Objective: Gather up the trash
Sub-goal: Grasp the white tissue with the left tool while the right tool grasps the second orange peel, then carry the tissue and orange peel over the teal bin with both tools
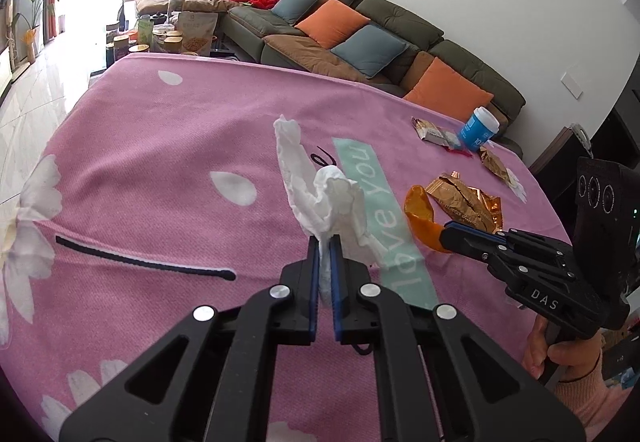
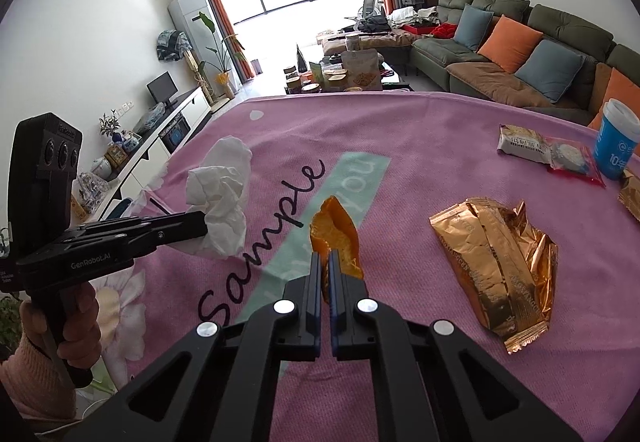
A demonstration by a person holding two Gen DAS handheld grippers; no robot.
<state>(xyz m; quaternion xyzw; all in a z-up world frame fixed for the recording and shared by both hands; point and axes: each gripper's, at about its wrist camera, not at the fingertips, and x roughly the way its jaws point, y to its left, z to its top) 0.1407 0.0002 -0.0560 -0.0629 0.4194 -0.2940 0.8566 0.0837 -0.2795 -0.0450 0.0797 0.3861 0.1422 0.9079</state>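
Observation:
My left gripper (image 1: 325,242) is shut on a crumpled white tissue (image 1: 320,194), which sticks up above the pink tablecloth (image 1: 160,162). From the right wrist view the same tissue (image 2: 224,194) hangs from the left gripper (image 2: 206,220). A piece of orange peel (image 2: 336,238) is pinched in my right gripper (image 2: 325,256), which is shut on it. In the left wrist view the peel (image 1: 420,218) shows at the tip of the right gripper (image 1: 442,236). A gold foil wrapper (image 2: 500,266) lies flat just right of the peel.
At the far right of the table stand a blue paper cup (image 2: 616,138), a white snack packet (image 2: 528,146) and another gold wrapper (image 1: 496,166). Behind the table are a green sofa (image 2: 520,42) and a low table with jars and bags (image 2: 344,74).

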